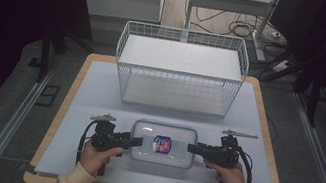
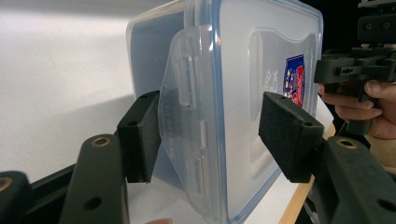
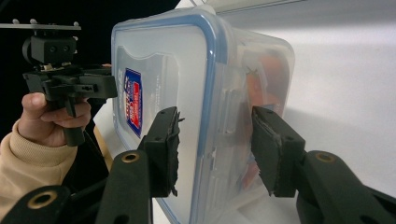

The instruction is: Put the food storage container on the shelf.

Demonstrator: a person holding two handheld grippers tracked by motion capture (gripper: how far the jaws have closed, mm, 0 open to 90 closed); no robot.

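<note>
— Where's the box [image 1: 163, 144] now?

— Flat on the mat, close to the near edge of the table [image 1: 60, 104] and about midway between its left and right edges. The basket [image 1: 179, 68] stands well behind it, toward the far edge.

— And your grippers?

— I've got one at each short end. My left gripper [image 2: 210, 133] is spread, its jaws straddling the latch flap [image 2: 180, 116] on that end; the lower pad looks close against the flap, the other stands off the lid. My right gripper [image 3: 215, 151] is also spread, one pad over the lid side, one under the base side, with the rim between them. Neither is pinching yet, as far as I can judge.

— So what makes the grab go well?

— I'd close both at once, so the box doesn't skid sideways on the mat. I'd want each pair of pads square on the rim, not only on the flap, since a flap could hinge open and let the end drop. The plastic looks slick, so I'd squeeze firmly before lifting.

— And the lift?

— Level, both hands rising together. If one end leads, the box could twist out of the other grip.
</note>
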